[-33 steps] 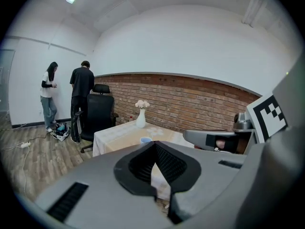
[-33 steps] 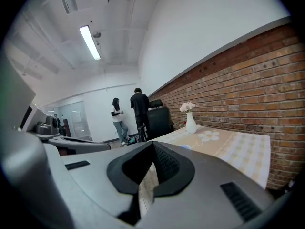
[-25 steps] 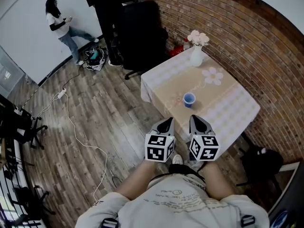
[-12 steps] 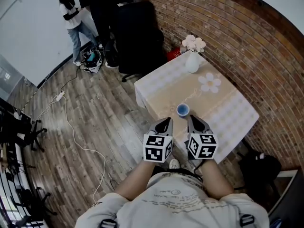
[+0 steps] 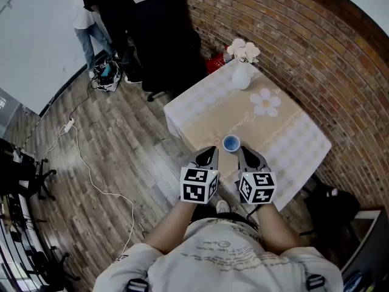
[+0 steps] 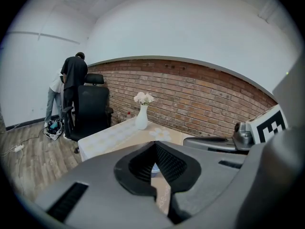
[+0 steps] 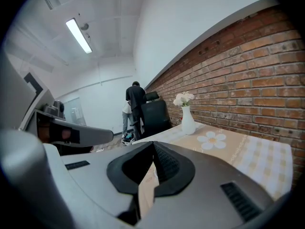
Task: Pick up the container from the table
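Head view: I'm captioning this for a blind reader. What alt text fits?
Two shut claws, the left claw and right claw, point at a blue cup on a table by a brick wall. A vase of flowers stands at its far corner.

White vase [image 5: 241,78] of flowers; black chair [image 5: 170,47]

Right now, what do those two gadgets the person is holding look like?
The left hand-held gripper and right hand-held gripper are grey pointed wedges with black ribbed pads inside. Each carries a white cube printed with black square markers. The person wears a pale top with faint print.
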